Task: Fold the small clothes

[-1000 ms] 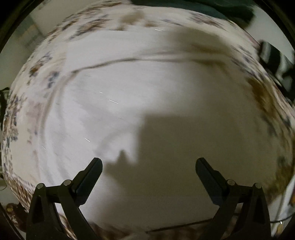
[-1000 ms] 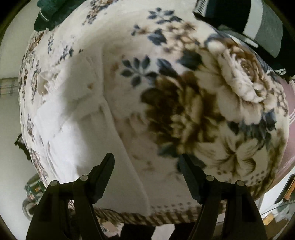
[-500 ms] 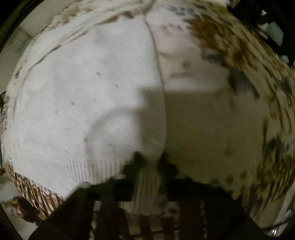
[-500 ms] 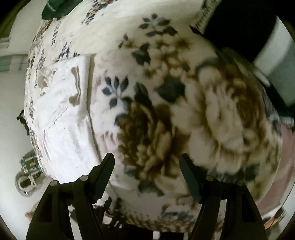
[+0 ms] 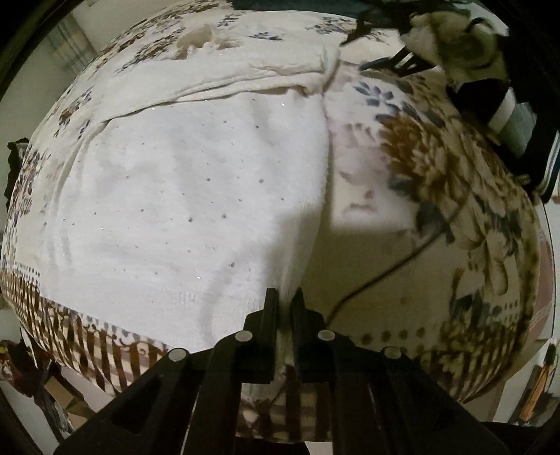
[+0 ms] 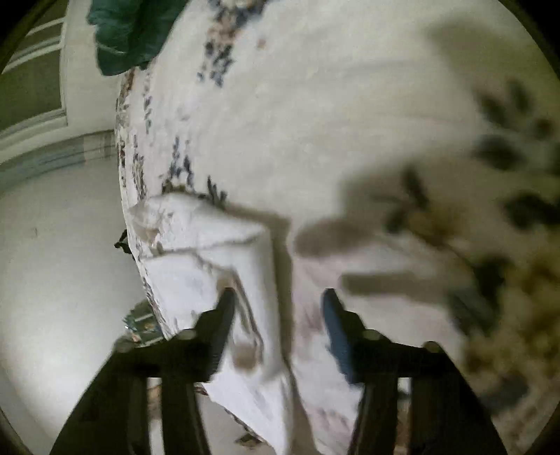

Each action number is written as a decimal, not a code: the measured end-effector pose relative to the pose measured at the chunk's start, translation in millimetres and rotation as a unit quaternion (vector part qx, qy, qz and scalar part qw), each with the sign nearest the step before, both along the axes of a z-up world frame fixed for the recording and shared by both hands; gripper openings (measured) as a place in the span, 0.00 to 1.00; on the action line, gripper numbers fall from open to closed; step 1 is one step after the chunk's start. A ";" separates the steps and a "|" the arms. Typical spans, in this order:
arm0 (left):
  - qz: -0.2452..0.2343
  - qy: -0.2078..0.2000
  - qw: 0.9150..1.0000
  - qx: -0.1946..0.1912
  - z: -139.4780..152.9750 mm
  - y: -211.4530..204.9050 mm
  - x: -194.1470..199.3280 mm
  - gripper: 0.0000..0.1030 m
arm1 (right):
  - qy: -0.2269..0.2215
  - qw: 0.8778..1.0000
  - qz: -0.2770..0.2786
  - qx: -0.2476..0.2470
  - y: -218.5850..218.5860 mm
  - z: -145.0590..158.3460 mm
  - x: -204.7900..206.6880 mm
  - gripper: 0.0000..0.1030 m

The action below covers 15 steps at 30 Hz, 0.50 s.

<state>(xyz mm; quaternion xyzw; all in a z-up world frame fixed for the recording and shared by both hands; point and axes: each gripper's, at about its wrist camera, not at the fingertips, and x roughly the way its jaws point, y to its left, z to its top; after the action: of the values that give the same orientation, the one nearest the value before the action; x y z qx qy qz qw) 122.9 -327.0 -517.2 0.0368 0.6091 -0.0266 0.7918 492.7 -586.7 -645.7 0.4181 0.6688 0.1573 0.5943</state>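
A small white knit sweater (image 5: pixel 196 196) with tiny sequins lies spread on a floral blanket (image 5: pixel 437 196). My left gripper (image 5: pixel 284 297) is shut on the sweater's near right hem corner, fabric pinched between the jaws. In the right wrist view the same white sweater (image 6: pixel 210 252) lies at the blanket's left edge, blurred. My right gripper (image 6: pixel 276 297) is open, its jaws straddling the sweater's right edge close above the cloth.
A dark striped garment (image 5: pixel 504 108) lies at the blanket's far right with a plush item (image 5: pixel 455 38) beside it. A thin dark cable (image 5: pixel 395 266) runs across the blanket. A dark green garment (image 6: pixel 129 31) lies at the far end. The blanket edge drops to the floor (image 6: pixel 59 262).
My left gripper closed on the sweater's hem corner after being open a second ago. My right gripper swung left from the floral blanket onto the sweater's edge and stayed open.
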 end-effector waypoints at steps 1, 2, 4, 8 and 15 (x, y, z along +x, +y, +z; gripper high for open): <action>0.002 -0.001 1.000 -0.002 1.4 0.5 -1.8 0.05 | 0.005 1.000 -0.001 0.007 4.3 -5.6 3.8 0.36; 0.003 -0.001 1.000 -0.004 3.3 -2.5 3.0 0.05 | 0.012 1.000 0.000 0.015 10.2 -11.9 7.9 0.32; 0.006 -0.004 1.000 -0.013 7.6 5.6 0.9 0.05 | 0.012 1.000 -0.004 0.019 18.8 -15.3 12.0 0.13; 0.019 -0.010 0.999 -0.038 11.3 23.3 4.5 0.05 | -0.008 1.000 -0.008 -0.023 32.0 3.7 17.5 0.08; 0.070 -0.021 0.992 -0.105 38.5 102.7 10.2 0.04 | -0.048 0.992 0.053 -0.108 100.7 102.0 30.8 0.07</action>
<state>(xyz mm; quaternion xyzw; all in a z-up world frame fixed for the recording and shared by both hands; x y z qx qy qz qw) 133.1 -224.3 -478.7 -0.0887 0.5872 -0.0344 0.8038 523.5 -486.0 -543.7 0.3074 0.6737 0.1355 0.6582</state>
